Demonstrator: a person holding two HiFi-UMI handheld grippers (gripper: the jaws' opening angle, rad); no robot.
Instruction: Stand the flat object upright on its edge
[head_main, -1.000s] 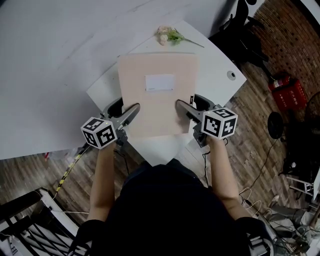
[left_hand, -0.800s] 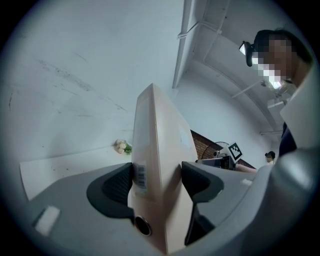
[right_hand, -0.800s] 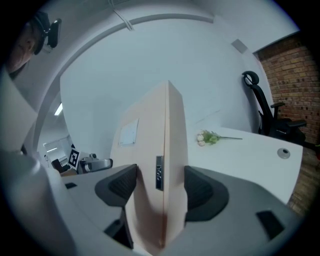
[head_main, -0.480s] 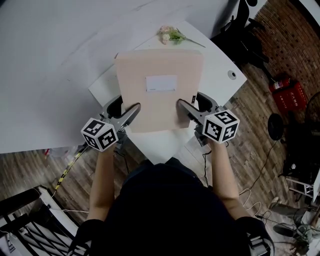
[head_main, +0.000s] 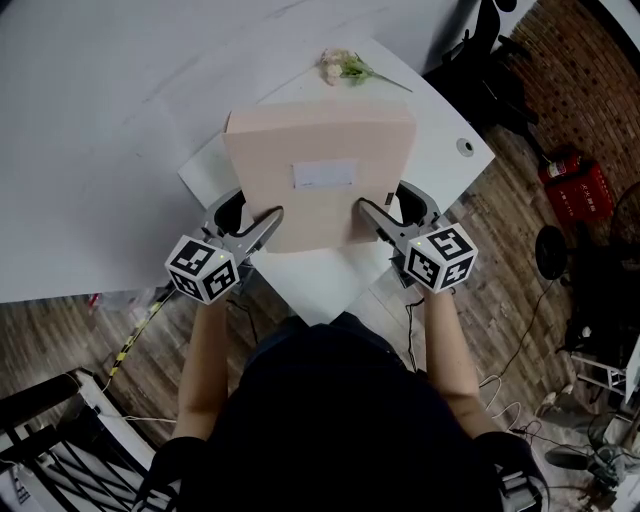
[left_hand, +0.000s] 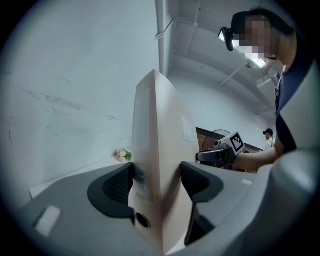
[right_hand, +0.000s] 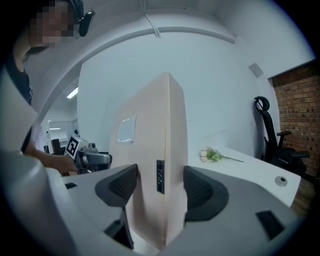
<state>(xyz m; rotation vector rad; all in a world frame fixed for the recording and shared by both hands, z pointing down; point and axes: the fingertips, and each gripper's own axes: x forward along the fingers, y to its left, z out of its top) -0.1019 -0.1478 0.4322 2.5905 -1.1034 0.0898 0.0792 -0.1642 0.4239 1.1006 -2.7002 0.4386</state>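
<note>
Box (head_main: 320, 150) tips up steeper than a second ago, far edge higher off the desk (head_main: 445, 130). Left gripper (head_main: 268, 222) and right gripper (head_main: 365, 212) have fingers clamped on its side edges. Partway upright, I'd say.

The white table (head_main: 440, 120) carried a sprig of flowers (head_main: 340, 68) at its far corner and a round fitting (head_main: 465, 148) near its right edge (whether the peach box (head_main: 320, 130) rested on it was unclear).

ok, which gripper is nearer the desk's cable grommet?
Right. The right gripper clamps the binder at the edge facing the cable grommet; the left gripper clamps its opposite edge, farther off.
</note>
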